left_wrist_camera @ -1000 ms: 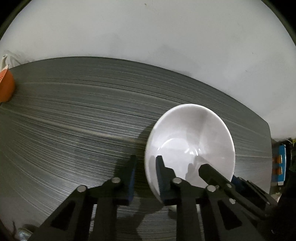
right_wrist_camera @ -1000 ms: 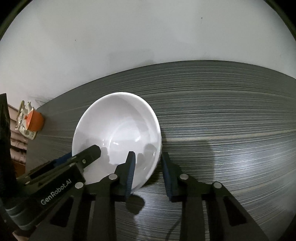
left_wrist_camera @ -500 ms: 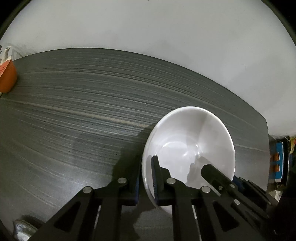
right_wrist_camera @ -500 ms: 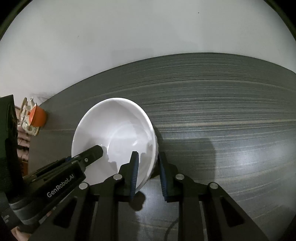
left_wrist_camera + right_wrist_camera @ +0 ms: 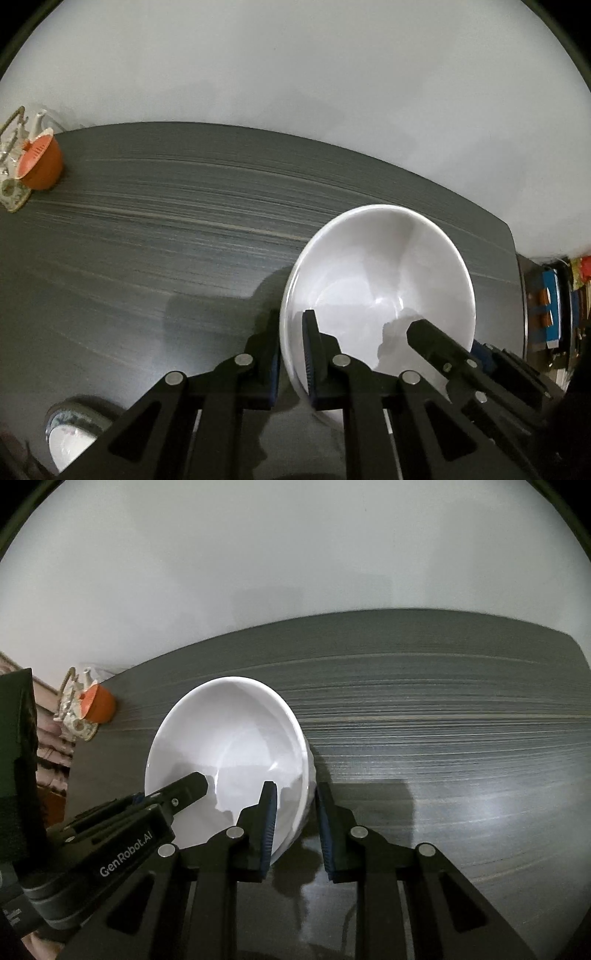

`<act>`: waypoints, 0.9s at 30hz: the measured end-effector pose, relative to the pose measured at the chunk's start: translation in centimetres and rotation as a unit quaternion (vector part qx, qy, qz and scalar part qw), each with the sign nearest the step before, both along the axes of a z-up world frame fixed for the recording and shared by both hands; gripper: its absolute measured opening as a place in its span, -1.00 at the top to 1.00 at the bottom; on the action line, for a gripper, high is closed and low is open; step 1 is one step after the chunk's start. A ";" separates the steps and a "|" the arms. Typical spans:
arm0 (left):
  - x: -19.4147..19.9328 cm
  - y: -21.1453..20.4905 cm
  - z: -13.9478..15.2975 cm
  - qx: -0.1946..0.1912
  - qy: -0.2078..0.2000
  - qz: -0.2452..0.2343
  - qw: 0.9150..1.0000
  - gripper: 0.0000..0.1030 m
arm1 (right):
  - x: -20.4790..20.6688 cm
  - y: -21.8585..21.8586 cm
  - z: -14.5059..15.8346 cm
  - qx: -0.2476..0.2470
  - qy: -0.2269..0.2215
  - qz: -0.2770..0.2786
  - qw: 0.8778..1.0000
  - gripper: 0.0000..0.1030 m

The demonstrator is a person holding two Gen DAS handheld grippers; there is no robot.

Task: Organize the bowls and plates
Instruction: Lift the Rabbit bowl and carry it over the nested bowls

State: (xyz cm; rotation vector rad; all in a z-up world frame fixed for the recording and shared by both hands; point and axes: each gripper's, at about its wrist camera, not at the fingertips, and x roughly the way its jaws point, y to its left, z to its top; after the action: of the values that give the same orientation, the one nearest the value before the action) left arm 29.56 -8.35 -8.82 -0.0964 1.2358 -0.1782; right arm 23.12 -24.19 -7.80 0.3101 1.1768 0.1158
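Both my grippers clench one white bowl (image 5: pixel 376 280) by opposite rims, left gripper (image 5: pixel 291 354) and right gripper (image 5: pixel 293 827), near the surface's (image 5: pixel 443 709) right end; placement remains, and a second dish (image 5: pixel 70 439) waits near the front-left edge.

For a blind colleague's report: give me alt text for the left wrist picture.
The left tool pinches the near rim of a white bowl above a dark grey table, the right tool reaching in opposite. An orange cup stands far left.
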 end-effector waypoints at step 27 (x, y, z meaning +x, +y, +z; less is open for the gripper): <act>-16.3 4.9 3.6 0.003 -0.007 -0.015 1.000 0.78 | -18.3 3.5 7.6 -0.016 -0.031 0.017 0.999 0.60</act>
State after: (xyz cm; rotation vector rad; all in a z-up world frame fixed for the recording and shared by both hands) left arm 13.26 -3.40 -5.25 -0.0715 1.2242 -0.2004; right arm 4.81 -20.67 -0.22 0.2567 1.1223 0.1340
